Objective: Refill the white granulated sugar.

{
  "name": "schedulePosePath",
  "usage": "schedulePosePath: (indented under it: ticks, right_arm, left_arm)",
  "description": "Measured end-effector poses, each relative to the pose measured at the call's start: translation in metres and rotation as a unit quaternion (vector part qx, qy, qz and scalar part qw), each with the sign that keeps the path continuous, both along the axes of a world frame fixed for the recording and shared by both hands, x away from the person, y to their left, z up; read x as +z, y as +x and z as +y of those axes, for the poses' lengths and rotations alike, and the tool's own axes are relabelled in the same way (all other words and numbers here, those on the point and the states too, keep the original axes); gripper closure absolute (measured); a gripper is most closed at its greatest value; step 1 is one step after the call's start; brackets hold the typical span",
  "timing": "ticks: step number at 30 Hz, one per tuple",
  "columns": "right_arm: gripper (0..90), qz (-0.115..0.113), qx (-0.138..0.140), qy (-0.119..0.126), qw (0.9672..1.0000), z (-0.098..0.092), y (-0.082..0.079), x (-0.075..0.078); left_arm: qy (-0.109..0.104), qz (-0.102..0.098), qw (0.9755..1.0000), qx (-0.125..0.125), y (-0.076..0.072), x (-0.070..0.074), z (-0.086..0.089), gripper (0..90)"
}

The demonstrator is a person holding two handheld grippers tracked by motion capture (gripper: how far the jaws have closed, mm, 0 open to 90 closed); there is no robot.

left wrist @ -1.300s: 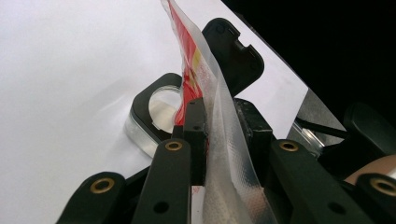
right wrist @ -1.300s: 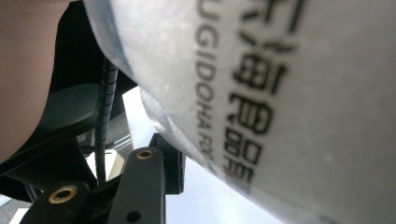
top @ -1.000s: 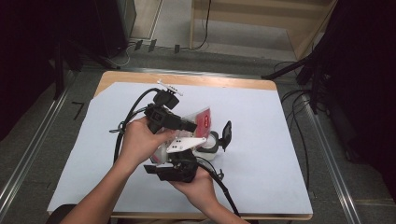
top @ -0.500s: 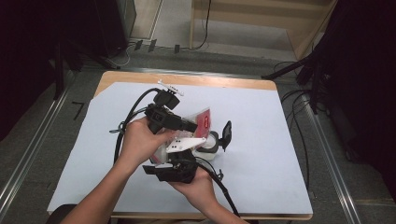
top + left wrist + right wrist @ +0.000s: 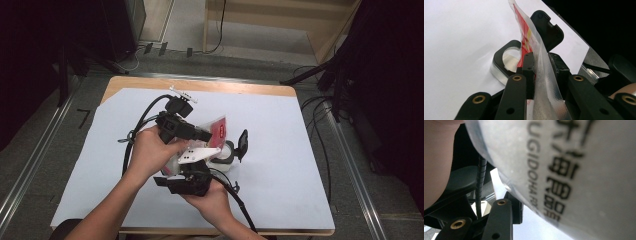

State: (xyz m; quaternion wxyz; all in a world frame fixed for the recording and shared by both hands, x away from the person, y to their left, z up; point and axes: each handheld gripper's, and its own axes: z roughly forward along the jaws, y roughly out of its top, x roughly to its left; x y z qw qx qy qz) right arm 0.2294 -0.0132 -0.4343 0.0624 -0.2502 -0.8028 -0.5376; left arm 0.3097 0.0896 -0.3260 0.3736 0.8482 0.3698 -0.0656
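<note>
- Left gripper view: the left tongs [image 5: 541, 75] are clamped on the sealed edge of a plastic pouch [image 5: 531, 47], red print on one face, clear film along the seam.
- Pouch is held above the desk [image 5: 280, 130], over a clear jar [image 5: 226, 151] with a black flip lid.
- Judging by the crumpled film, it is light, soft and slippery; grip the flat seam (it stays stiffer there), not the belly.
- Right tongs [image 5: 192, 172]: cannot tell their state; the pouch's pale printed face [image 5: 574, 170] lies close against that camera.
</note>
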Motion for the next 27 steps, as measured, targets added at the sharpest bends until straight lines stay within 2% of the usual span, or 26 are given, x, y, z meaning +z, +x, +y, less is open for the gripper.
schedulePosePath:
  ticks: [27]
  right_arm:
    - [62.9,0.000,-0.001,0.000,1.0000,0.0001,-0.0006,-0.0002]
  left_arm:
    - [-0.001,0.001,1.0000,-0.001,-0.0007,0.0001,-0.0009,77.4]
